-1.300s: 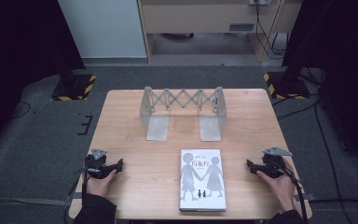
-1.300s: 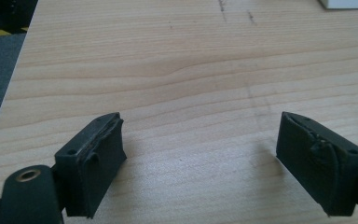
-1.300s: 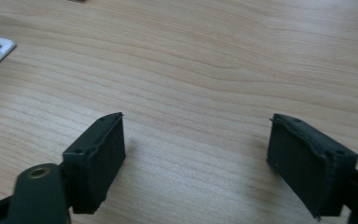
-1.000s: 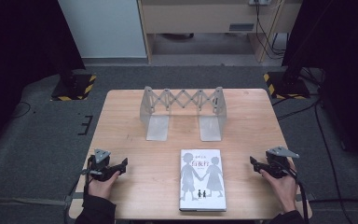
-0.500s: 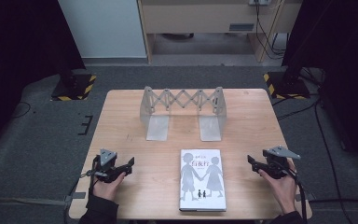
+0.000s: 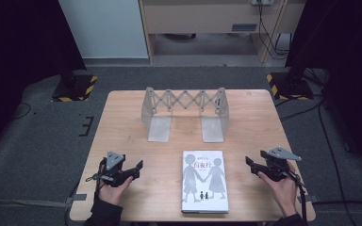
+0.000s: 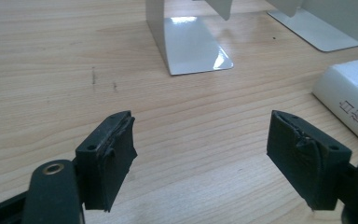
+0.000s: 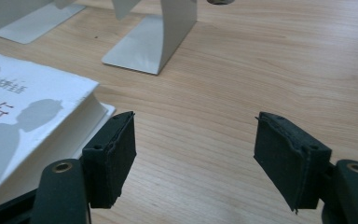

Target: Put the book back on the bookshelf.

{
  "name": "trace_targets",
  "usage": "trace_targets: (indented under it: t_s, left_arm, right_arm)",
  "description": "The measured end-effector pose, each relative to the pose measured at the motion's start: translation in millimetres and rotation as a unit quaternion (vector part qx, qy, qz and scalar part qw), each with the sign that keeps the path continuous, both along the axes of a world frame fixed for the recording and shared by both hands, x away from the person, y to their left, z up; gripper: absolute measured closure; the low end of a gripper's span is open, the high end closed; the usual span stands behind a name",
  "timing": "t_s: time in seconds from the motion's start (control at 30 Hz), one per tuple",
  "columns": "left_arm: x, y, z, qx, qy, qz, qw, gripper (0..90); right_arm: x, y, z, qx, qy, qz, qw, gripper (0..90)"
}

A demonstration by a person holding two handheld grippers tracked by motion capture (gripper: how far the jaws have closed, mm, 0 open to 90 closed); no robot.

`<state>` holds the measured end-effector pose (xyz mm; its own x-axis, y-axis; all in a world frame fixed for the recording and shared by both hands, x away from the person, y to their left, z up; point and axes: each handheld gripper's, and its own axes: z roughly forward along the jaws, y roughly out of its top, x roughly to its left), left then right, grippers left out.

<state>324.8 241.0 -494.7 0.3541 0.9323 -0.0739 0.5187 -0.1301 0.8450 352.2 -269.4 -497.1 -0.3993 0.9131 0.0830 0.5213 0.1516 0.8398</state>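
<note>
I've got the book at six o'clock on the table, expanding bookend rack behind at twelve, left gripper at eight, right gripper at four

A metal bookend rack stands at the far middle of the wooden worktop; grey carpet lies around.

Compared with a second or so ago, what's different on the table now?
The left gripper has edged toward the book; the right gripper has barely shifted. Both have open jaws with nothing between them. The book and the expanding metal bookend rack lie where they were.
</note>
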Motion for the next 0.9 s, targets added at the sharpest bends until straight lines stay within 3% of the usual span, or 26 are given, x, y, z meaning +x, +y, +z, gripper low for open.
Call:
trace_targets:
  t_s: [0.6, 0.9]
  left_arm:
    - [-4.8, -27.6, 2.9, -0.011, -0.005, -0.044, 0.9990, 22.3]
    - [-6.7, -44.0, 2.5, -0.011, -0.007, -0.069, 0.9975, 22.3]
  right_arm:
    - [-5.3, 20.9, 4.9, 0.034, -0.004, 0.032, 0.9989, 28.6]
    - [-6.9, 29.4, 5.1, 0.037, -0.003, 0.046, 0.9982, 27.8]
